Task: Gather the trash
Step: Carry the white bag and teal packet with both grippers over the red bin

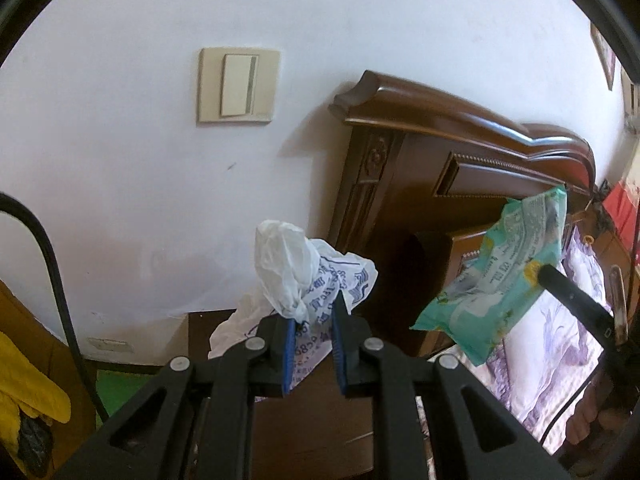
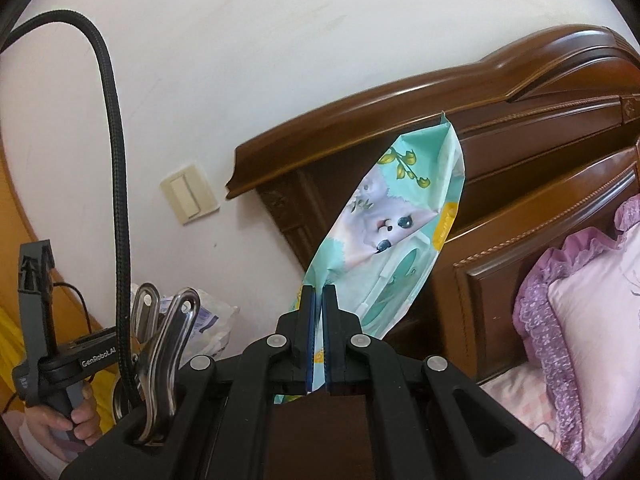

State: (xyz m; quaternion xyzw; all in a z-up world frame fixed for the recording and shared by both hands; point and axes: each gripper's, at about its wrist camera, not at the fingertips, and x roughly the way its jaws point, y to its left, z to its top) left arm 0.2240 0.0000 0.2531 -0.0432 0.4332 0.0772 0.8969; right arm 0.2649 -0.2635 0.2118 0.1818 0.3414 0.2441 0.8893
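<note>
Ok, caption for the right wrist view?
Right hand-held gripper shut on a teal wipes packet, held up before a wooden headboard.

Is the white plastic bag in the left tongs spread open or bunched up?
Bunched up: the white plastic bag is crumpled between the left tongs, with no open mouth showing.
</note>
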